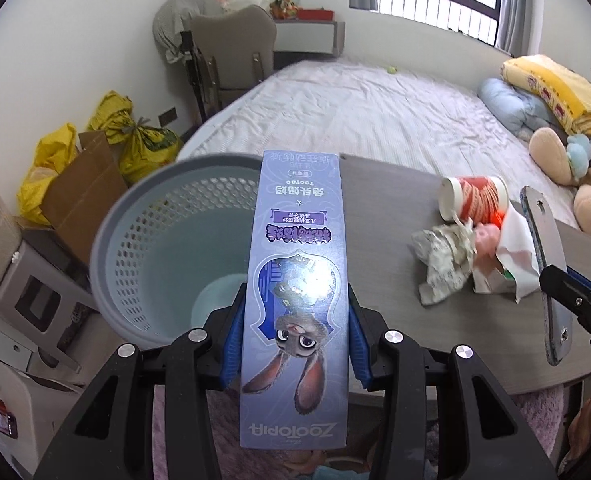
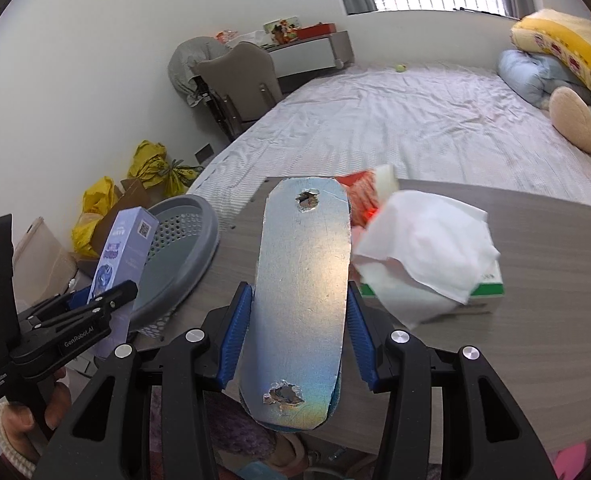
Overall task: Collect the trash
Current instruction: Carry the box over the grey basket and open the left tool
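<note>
Lilac cardboard fills the middle of our left wrist view: the left gripper is clenched on a Zootopia toothpaste box, blue pads pressing both long sides, the box's far end reaching toward twelve o'clock. Just behind it, at ten o'clock, sits the grey perforated wastebasket, its mouth open, its rim touching the left edge of the grey wood-grain table.

Our right gripper grasps a silver shoe insole with a ragged hole near each end; the pads grip its long edges. In the right wrist view the left gripper appears at eight o'clock, the box tilted beside the basket, a hand below it.

At two o'clock of the insole lies the rest of the trash: a white tissue draped over a green-and-white carton, and a red-patterned paper cup on its side behind them. The left view also shows a crumpled printed wrapper at the heap's near left.

Bare tabletop lies open between the basket and the heap, and to the right of the carton up to the table's far edge, which borders the bed. Yellow bags crowd the floor past the basket.
</note>
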A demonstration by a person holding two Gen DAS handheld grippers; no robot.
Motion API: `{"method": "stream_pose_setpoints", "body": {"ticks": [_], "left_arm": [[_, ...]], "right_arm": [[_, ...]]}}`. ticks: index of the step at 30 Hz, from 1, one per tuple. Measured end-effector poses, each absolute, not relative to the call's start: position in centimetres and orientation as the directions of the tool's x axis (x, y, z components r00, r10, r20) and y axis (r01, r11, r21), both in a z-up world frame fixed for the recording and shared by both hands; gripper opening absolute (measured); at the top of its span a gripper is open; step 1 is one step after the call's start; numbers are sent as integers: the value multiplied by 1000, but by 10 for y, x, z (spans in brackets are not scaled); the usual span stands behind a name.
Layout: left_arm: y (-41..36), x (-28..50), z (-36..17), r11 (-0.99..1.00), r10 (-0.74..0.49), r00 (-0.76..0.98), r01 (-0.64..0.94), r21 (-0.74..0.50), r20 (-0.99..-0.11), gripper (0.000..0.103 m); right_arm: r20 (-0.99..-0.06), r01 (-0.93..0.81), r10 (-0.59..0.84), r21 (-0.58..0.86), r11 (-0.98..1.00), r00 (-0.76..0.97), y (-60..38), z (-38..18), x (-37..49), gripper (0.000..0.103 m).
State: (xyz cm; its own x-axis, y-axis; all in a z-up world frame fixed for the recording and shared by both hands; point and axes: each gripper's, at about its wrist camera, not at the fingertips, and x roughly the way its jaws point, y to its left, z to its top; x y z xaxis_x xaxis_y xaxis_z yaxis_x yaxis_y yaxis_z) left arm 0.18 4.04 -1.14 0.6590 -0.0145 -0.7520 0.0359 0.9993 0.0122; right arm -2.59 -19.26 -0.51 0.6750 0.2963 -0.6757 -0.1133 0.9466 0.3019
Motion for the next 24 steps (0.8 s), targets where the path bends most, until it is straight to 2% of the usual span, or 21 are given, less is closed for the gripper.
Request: {"method": "stream_pose_setpoints", "body": {"ticks": [6, 24], "left_arm": [[69, 15, -8, 999, 35, 684, -16, 32, -729, 43], [155, 67, -39, 990, 111, 591, -132, 40, -799, 43]], "right_arm": [[-673, -194, 345, 291, 937, 654, -149, 0, -2, 46], [-731, -375, 469, 307, 875, 496, -20, -20, 86, 46]]}}
